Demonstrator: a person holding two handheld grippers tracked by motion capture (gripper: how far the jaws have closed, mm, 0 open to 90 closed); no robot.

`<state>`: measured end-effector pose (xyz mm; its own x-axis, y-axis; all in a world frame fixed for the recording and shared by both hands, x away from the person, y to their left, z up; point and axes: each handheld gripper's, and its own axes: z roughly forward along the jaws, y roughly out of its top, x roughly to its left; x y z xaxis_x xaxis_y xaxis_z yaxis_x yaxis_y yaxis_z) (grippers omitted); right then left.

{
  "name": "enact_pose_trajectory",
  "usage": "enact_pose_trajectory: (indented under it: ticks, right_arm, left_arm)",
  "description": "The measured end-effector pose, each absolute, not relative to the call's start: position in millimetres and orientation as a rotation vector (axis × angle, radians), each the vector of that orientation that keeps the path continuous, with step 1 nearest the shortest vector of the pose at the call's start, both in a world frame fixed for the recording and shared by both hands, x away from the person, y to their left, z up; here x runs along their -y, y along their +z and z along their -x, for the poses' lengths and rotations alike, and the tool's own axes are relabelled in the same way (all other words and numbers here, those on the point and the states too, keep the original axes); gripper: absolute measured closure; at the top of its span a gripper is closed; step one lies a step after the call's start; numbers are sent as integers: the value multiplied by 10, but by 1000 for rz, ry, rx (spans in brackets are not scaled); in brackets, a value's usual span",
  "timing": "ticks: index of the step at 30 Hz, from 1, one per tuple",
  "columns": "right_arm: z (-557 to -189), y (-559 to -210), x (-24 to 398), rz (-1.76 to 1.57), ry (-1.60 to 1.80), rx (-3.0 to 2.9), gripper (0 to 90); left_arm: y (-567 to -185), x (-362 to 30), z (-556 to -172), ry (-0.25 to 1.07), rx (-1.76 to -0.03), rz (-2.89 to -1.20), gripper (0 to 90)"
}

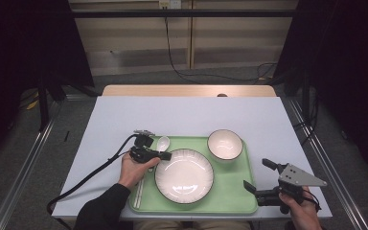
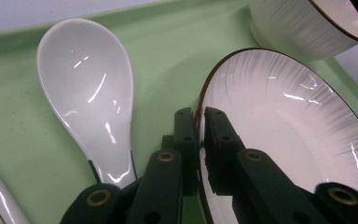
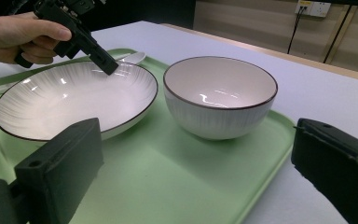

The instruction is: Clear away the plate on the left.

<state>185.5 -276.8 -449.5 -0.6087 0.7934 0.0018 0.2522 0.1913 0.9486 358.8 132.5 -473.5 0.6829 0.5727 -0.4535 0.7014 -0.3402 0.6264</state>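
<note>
A white plate point(image 1: 184, 176) with a dark rim lies in the middle of a green tray point(image 1: 230, 191). My left gripper point(image 1: 165, 156) is at the plate's upper left edge, and in the left gripper view its jaws point(image 2: 200, 116) are shut on the plate's rim point(image 2: 284, 130). A white spoon point(image 2: 88, 88) lies on the tray just left of those jaws. A white bowl point(image 1: 225, 143) stands at the tray's far right corner. My right gripper point(image 1: 256, 173) is held open beside the tray's right front edge, nothing between its jaws point(image 3: 196, 135); it faces the bowl point(image 3: 219, 93) and plate point(image 3: 74, 98).
White chopsticks point(image 1: 138, 191) lie along the tray's left side under the left hand. The tray sits on a pale grey table point(image 1: 182, 115) with bare surface behind it and to both sides. A black cable point(image 1: 91, 175) trails off the table's left front.
</note>
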Motion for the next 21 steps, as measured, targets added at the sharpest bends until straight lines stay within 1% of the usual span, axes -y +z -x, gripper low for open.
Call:
enact_pose_trajectory:
  ticks: [5, 7, 8, 10, 11, 12, 13, 15, 17, 21]
  right_arm:
    - [-1857, -4495, 2773, -980, 1421, -1968, 19]
    - [-1858, -4494, 2774, -977, 1420, -1969, 19]
    - [-1857, -4494, 2776, -978, 1420, -1969, 19]
    - [-1855, -4493, 2775, -984, 1420, -1967, 19]
    - [-1857, -4495, 2775, -980, 1423, -1966, 19]
    - [-1858, -4495, 2776, -976, 1422, -1969, 19]
    - [-1858, -4495, 2775, -981, 1424, -1966, 19]
    - [-1858, -4495, 2774, -980, 1424, -1968, 19]
    - [-1858, -4496, 2773, -980, 1422, -1967, 19]
    - [-1858, -4494, 2775, -979, 1420, -1970, 19]
  left_arm:
    - [-4731, -1325, -3585, -190, -962, -2052, 839]
    - [-4728, -1321, -3580, -164, -956, -2047, 835]
    - [-4729, -1321, -3580, -151, -948, -2047, 814]
    - [-4710, -1333, -3587, -139, -934, -2055, 739]
    - [-4699, -1337, -3586, -130, -927, -2057, 670]
    - [-4690, -1344, -3585, -122, -914, -2058, 623]
    - [-4675, -1344, -3579, -125, -895, -2057, 596]
    - [-4645, -1346, -3555, -93, -874, -2042, 513]
    - [-4616, -1360, -3553, -81, -877, -2035, 371]
    - [-4565, -1383, -3536, -21, -852, -2035, 217]
